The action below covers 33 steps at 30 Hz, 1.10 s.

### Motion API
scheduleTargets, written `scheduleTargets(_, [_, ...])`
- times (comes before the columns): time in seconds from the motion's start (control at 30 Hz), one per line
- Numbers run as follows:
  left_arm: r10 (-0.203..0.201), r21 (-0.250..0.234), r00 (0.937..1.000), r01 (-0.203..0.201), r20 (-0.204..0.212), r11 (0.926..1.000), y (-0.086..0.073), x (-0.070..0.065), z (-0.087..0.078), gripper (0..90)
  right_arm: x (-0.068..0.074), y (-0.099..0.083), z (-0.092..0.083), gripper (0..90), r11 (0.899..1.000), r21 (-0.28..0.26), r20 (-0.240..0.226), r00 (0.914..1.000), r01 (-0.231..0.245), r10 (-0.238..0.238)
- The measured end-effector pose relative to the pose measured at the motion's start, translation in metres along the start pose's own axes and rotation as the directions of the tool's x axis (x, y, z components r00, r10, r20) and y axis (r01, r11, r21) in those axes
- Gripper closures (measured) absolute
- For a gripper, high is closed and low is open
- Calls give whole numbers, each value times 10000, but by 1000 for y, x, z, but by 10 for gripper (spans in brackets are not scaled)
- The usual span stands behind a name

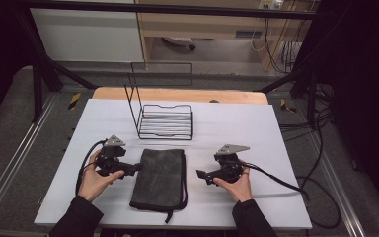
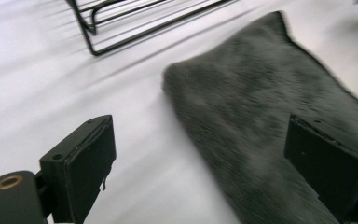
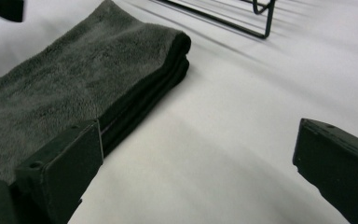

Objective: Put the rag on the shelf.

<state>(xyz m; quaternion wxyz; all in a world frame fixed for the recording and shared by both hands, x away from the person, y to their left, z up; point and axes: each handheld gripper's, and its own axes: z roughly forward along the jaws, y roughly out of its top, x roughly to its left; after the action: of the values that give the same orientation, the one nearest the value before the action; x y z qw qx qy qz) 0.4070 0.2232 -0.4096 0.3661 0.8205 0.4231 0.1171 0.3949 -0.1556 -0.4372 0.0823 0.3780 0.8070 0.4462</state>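
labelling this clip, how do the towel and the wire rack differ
The towel is soft, dark grey cloth, folded flat in layers; the rack is thin black wire, rigid and open, with an upright frame rising at its back. The towel lies near the person, between the left gripper and right gripper; the rack stands farther back. The left gripper's open jaws straddle the towel's edge; nothing touches the rack. Both rest on the white table.

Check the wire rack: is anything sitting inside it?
The wire rack looks empty: the white table shows through its bars in the high view. The folded dark towel lies in front of it, apart from it. The gripper views cut off most of the rack.
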Motion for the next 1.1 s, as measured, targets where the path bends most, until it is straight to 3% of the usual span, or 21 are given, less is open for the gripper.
scheduleTargets(0.27, [-447, -100, 9980, 443, -448, 9990, 15, 13, 19, 149, 2, -10, -9, 26, 9998, -126, -37, 9999, -133, 133])
scheduleTargets(0.37, [-828, -463, 9959, 811, -364, 9956, 18, 18, 27, 269, 3, -11, -7, 30, 9997, -143, -96, 9998, -183, 182])
scheduleTargets(0.4, [-988, -530, 9948, 973, -255, 9938, 19, 19, 29, 269, 3, -11, -7, 30, 9997, -143, -96, 9998, -183, 182])
scheduleTargets(0.43, [-1044, -545, 9944, 1034, -176, 9931, 19, 20, 32, 341, 3, -11, -6, 30, 9998, -32, -63, 9998, -196, 196])
scheduleTargets(0.63, [-890, 307, 9960, 886, 124, 9956, 15, 15, 48, 521, 3, -12, -4, 32, 9997, 21, -26, 9997, -255, 255])
scheduleTargets(0.83, [-960, 447, 9949, 946, 300, 9945, 12, 13, 53, 649, 2, -12, -2, 35, 9998, 18, 17, 9998, -217, 217])
scheduleTargets(0.93, [-731, 499, 9969, 716, 282, 9962, 12, 10, 54, 726, 2, -11, -1, 45, 9994, -121, 27, 9995, -311, 311])
scheduleTargets(1.1, [-726, 556, 9967, 705, 355, 9960, 11, 10, 55, 746, 5, -2, 4, 55, 9995, -214, 178, 9995, -252, 255])
